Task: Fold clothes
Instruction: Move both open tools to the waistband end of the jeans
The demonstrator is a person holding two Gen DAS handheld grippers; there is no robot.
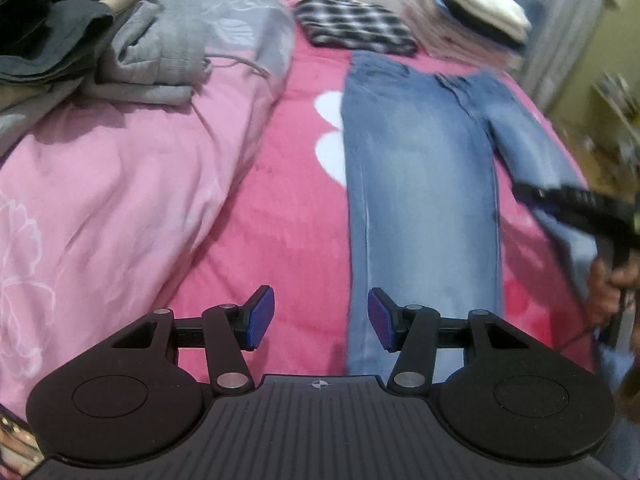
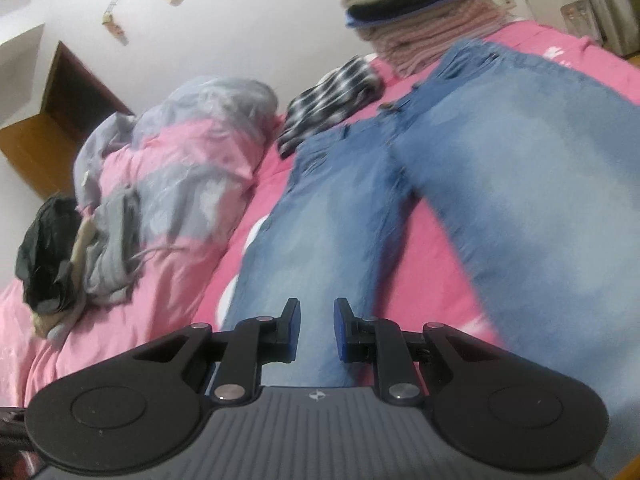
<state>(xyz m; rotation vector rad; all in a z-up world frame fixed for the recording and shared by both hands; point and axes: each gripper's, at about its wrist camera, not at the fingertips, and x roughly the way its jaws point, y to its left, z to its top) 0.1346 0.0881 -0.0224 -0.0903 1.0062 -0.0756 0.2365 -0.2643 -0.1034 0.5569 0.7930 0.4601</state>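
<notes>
The blue jeans (image 1: 420,184) lie spread flat along the bed (image 1: 288,184), waistband toward the far edge, legs running to the near edge; the left gripper (image 1: 321,318) hovers above the near edge, tilted steeply down, its blue pads apart with nothing between them; the right gripper (image 2: 317,330) points lower-angled over one jean leg, its jaws narrowly parted and empty; in the left wrist view a hand (image 1: 612,284) holds that gripper by the bed's right edge; a stack of folded clothes (image 2: 416,4) sits at the far corner, a checked garment (image 1: 356,26) beside it; a rumpled pink duvet (image 1: 120,184) covers the left side.
</notes>
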